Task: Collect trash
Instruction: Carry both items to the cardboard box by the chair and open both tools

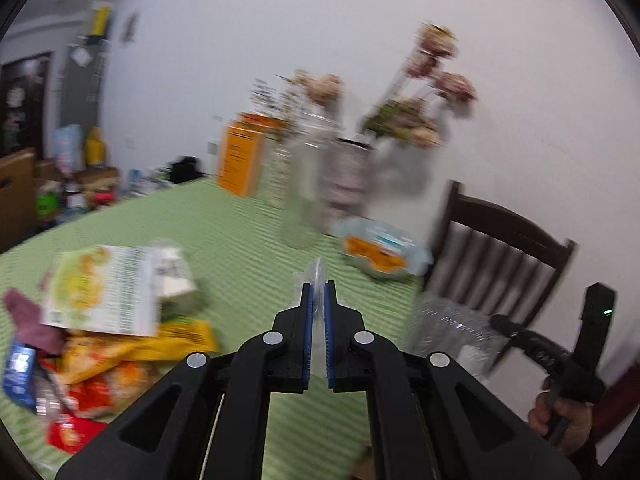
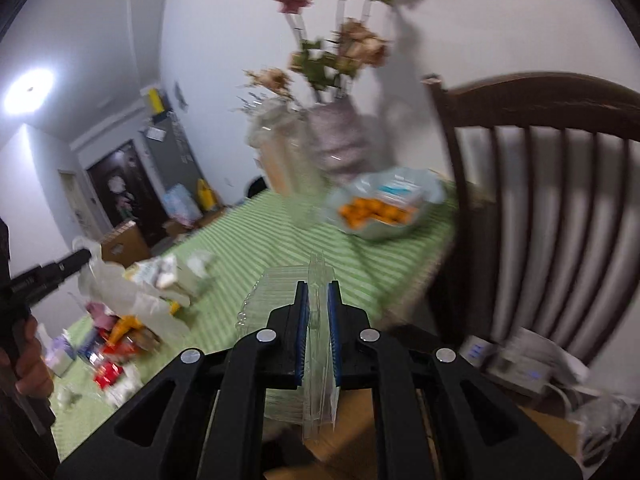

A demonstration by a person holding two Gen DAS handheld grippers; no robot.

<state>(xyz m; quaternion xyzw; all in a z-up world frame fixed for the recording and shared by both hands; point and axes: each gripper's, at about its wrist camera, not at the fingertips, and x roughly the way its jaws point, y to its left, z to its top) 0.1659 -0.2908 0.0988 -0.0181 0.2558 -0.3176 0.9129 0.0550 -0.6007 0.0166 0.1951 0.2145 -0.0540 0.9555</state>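
A table draped in a green-and-white striped cloth is filling the middle of both views, standing against a white wall, with a dark wooden slat-backed chair pulled up at its right edge and a cluttered corner of boxes and bags lying beyond its far end. Near the wall, a pale ribbed vase is holding dried pink flowers, a clear glass jar is standing just beside it, and an orange carton is rising to their left. A shallow scalloped bowl is holding orange fruit and a white-and-blue packet. A heap of crumpled wrappers, yellow, red and printed white, is lying at the left on the cloth. The left gripper is clamping a thin sheet of clear plastic film between its blue pads. The right gripper is pinching a rigid, ribbed clear plastic clamshell by its edge, over the table's near right side. Motion blur is softening most outlines.
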